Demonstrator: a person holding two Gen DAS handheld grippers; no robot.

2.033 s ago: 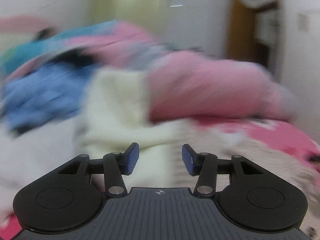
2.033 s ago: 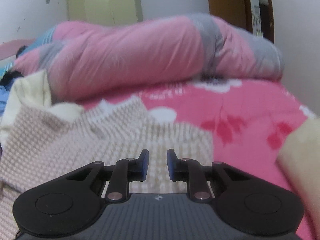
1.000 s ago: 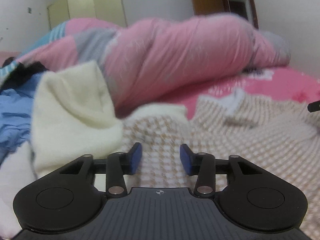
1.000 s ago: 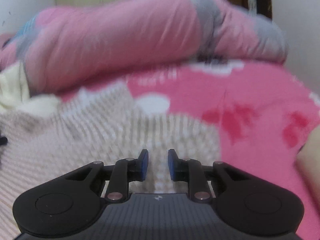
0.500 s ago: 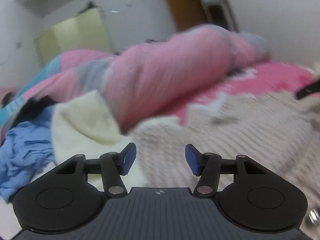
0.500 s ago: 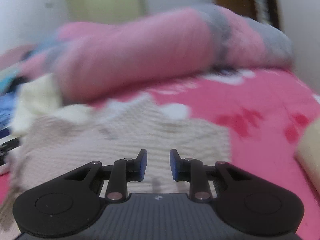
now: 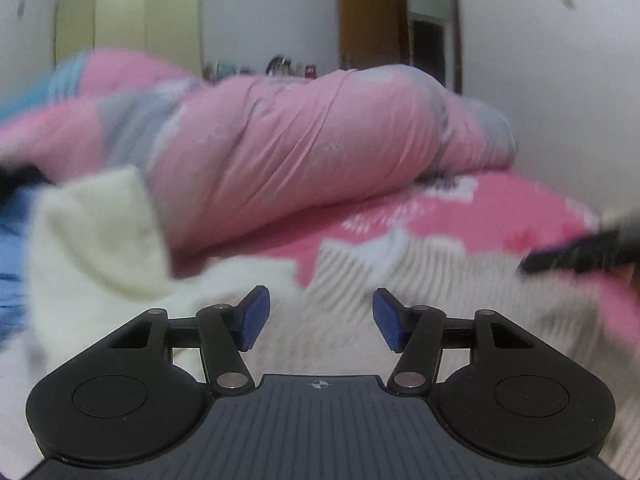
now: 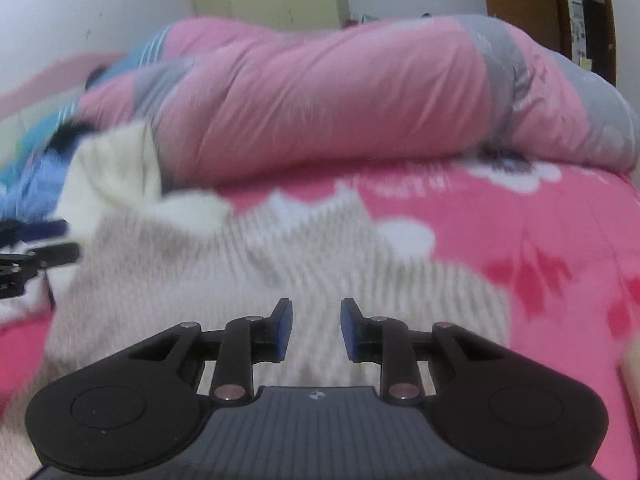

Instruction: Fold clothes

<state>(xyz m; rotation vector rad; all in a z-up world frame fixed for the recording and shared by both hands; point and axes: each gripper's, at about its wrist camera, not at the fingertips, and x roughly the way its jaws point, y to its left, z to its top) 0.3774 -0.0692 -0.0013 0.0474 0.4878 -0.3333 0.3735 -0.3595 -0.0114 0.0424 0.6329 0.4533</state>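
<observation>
Because both tools hang above the cloth with nothing gripped, the likeliest fault from here, in my judgement, is a bad pick: a bite taken blind could catch only one layer of the beige ribbed knit sweater (image 8: pixel 256 264), or snag the fluffy cream-white garment (image 7: pixel 92 240) that lies touching its far left edge. Dragging the two together would spoil the fold. Loose knit also stretches; pulled from one side only, it would likely skew rather than fold square. Motion blur in both views makes edges hard to place.

Sweater lies spread flat on the bright pink flowered bedsheet (image 8: pixel 520 224), in front of the rolled pink-and-grey quilt (image 8: pixel 340 108). A crumpled blue garment (image 7: pixel 12 232) sits further left, beside the cream one.

Left gripper (image 7: pixel 320 316): jaws set well apart, have just been opening, nothing between the blue pads, sweater seen below the gap.

Right gripper (image 8: pixel 316 330): jaws apart by a narrower gap, have just been opening slightly, empty, no cloth between the pads; over the sweater's near part.
</observation>
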